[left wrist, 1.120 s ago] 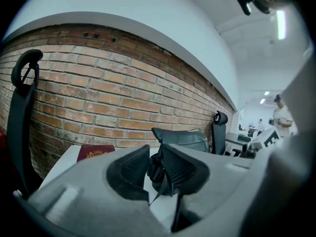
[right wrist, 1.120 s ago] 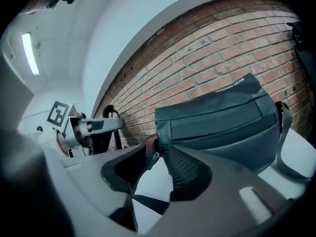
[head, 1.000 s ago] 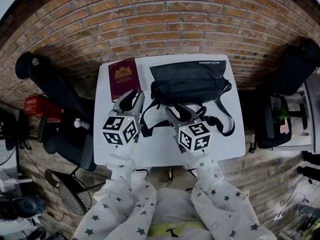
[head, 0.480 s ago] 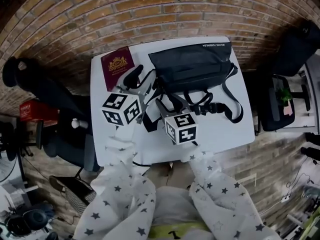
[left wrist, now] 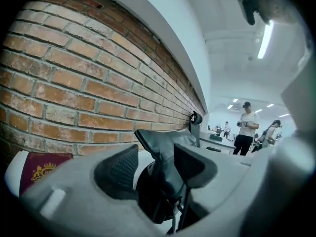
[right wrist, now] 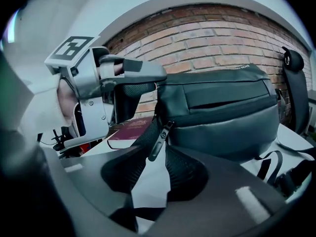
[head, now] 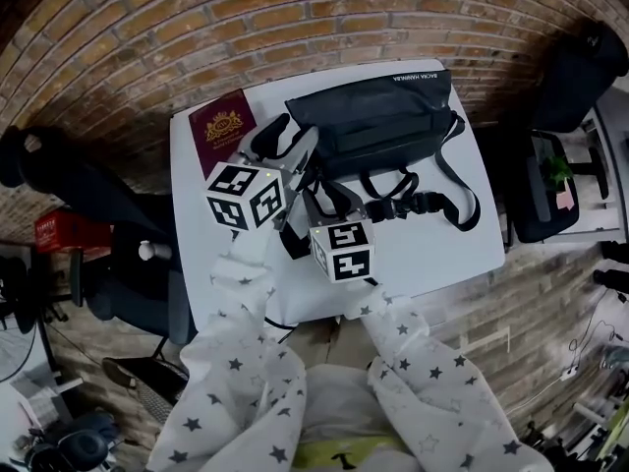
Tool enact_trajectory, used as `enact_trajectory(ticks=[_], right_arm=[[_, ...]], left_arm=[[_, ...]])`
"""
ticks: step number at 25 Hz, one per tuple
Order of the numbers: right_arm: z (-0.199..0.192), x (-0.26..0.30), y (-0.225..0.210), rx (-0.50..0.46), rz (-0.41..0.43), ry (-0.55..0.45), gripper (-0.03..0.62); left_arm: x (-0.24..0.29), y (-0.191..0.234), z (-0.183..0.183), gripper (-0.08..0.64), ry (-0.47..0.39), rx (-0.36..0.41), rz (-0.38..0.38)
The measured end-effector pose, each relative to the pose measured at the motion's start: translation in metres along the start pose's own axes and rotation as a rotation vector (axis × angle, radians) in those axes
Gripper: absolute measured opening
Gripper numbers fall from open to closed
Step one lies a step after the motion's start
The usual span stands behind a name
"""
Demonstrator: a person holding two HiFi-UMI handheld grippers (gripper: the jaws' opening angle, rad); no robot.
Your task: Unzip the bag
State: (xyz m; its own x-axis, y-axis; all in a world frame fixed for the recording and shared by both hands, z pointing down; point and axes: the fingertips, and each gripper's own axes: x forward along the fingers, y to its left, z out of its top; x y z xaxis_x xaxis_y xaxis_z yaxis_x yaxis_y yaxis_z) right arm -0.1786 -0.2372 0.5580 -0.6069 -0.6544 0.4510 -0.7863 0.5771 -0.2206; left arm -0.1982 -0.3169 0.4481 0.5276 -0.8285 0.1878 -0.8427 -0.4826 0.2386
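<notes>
A: Where's the bag?
B: The black bag (head: 378, 121) lies on the white table (head: 432, 254), upper middle of the head view. A passport (head: 220, 128) sits just beside its left end.
A: Left gripper?
B: The left gripper (left wrist: 155, 154) has its jaws wide apart, and they've just been opening. The bag's end corner stands between the pads, but I see no pinch. It's probably there to brace that end so the bag won't slide under a pull.
A: Right gripper?
B: The right gripper (right wrist: 157, 154) is partly open, and its jaws have just been closing. The zipper pull (right wrist: 160, 137) hangs between the pads, which aren't on it yet. It looks lined up low at the bag's left end to nip that tab.
A: Progress?
B: The zip looks closed, so I'd say unzipping hasn't started.
</notes>
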Motion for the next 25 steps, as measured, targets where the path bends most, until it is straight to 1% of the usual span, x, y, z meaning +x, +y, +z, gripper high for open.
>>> enact_trajectory(ticks=[3, 8, 12, 16, 18, 25], right_arm=[[0.0, 0.0, 0.0, -0.017, -0.016, 0.005, 0.106], [0.001, -0.001, -0.001, -0.022, -0.018, 0.006, 0.089], [0.001, -0.005, -0.003, 0.009, 0.003, 0.008, 0.074], [0.005, -0.011, -0.008, 0.046, 0.023, -0.016, 0.044], [0.009, -0.014, -0.009, 0.063, 0.046, -0.031, 0.044], [0.019, -0.022, -0.01, 0.066, 0.094, -0.066, 0.043]], left_arm=[[0.003, 0.0, -0.002, 0.221, 0.004, -0.004, -0.008], [0.007, 0.001, -0.005, 0.221, 0.012, -0.01, -0.016], [0.009, 0.001, -0.008, 0.22, 0.018, -0.008, -0.024], [0.011, 0.0, -0.009, 0.182, 0.023, 0.007, -0.032], [0.012, -0.001, -0.009, 0.163, 0.023, 0.009, -0.037], [0.012, -0.002, -0.009, 0.158, 0.022, 0.007, -0.043]])
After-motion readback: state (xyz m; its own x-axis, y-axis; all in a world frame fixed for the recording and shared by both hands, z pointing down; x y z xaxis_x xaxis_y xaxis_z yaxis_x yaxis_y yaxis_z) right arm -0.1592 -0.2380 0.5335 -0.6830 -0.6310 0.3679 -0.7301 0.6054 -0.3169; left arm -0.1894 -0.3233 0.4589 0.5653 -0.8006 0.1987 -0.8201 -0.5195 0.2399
